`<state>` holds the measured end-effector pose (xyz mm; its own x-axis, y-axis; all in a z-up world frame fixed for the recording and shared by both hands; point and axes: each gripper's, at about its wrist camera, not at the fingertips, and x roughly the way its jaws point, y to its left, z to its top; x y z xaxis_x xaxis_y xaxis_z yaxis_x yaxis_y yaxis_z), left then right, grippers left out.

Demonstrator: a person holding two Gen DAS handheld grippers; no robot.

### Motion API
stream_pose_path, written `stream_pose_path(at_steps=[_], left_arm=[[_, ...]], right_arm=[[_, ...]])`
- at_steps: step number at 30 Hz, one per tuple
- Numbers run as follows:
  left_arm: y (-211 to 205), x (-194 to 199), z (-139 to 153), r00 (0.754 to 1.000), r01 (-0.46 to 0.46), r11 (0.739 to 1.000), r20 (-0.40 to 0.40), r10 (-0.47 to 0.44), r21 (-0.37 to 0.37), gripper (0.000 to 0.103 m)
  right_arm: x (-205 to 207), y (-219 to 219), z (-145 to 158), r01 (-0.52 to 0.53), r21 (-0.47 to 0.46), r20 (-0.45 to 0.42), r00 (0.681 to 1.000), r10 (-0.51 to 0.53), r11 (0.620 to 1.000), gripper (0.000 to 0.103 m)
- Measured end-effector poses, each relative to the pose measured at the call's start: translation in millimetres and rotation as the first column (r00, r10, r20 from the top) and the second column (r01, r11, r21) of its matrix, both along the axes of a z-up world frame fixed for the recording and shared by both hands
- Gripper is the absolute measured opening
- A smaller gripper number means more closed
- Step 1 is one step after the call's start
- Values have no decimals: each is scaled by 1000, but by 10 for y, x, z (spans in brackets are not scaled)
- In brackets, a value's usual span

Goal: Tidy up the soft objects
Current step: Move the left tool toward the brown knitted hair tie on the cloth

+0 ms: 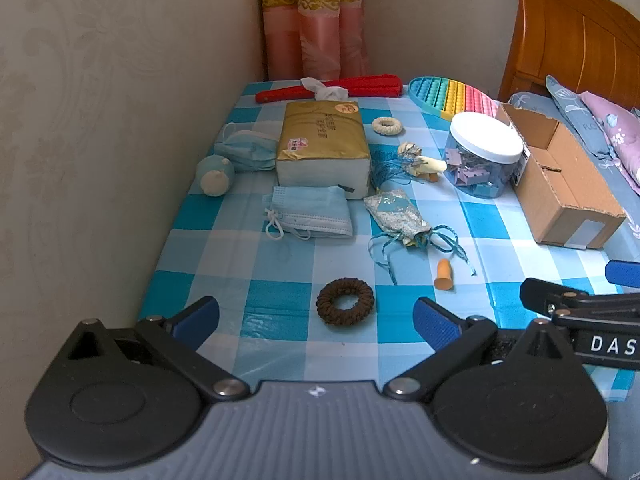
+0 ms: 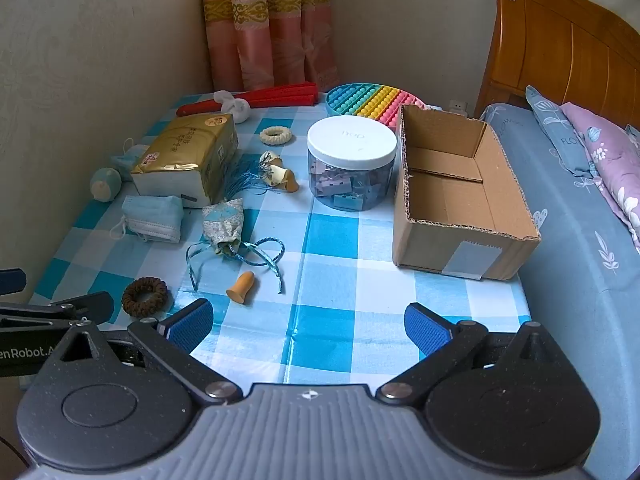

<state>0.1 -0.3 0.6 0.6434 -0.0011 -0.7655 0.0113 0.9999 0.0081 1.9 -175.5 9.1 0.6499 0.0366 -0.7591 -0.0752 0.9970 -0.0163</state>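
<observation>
Soft things lie on the blue checked table: a brown hair scrunchie (image 1: 345,306) (image 2: 144,297), a cream scrunchie (image 1: 387,125) (image 2: 275,135), two blue face masks (image 1: 310,216) (image 1: 248,151), a floral drawstring pouch (image 1: 398,212) (image 2: 224,224), an orange earplug (image 1: 444,274) (image 2: 241,287) and a small round plush (image 1: 215,176) (image 2: 105,185). An empty cardboard box (image 2: 460,196) (image 1: 560,184) stands at the right. My left gripper (image 1: 316,322) is open, just short of the brown scrunchie. My right gripper (image 2: 308,330) is open and empty over bare cloth.
A gold tissue pack (image 1: 322,144), a clear jar of clips with a white lid (image 2: 351,162), a rainbow pop-it toy (image 2: 372,100) and a red folded fan (image 1: 332,88) stand farther back. A wall runs along the left; a bed (image 2: 580,200) adjoins on the right.
</observation>
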Motion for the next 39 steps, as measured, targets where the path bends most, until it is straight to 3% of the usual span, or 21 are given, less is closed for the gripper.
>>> stream_pose_path(at_steps=[39], left_arm=[[37, -17, 48, 1000, -1, 1000, 5, 1, -2, 102]], right_arm=[[6, -26, 0, -2, 3, 6, 1000, 2, 1000, 103]])
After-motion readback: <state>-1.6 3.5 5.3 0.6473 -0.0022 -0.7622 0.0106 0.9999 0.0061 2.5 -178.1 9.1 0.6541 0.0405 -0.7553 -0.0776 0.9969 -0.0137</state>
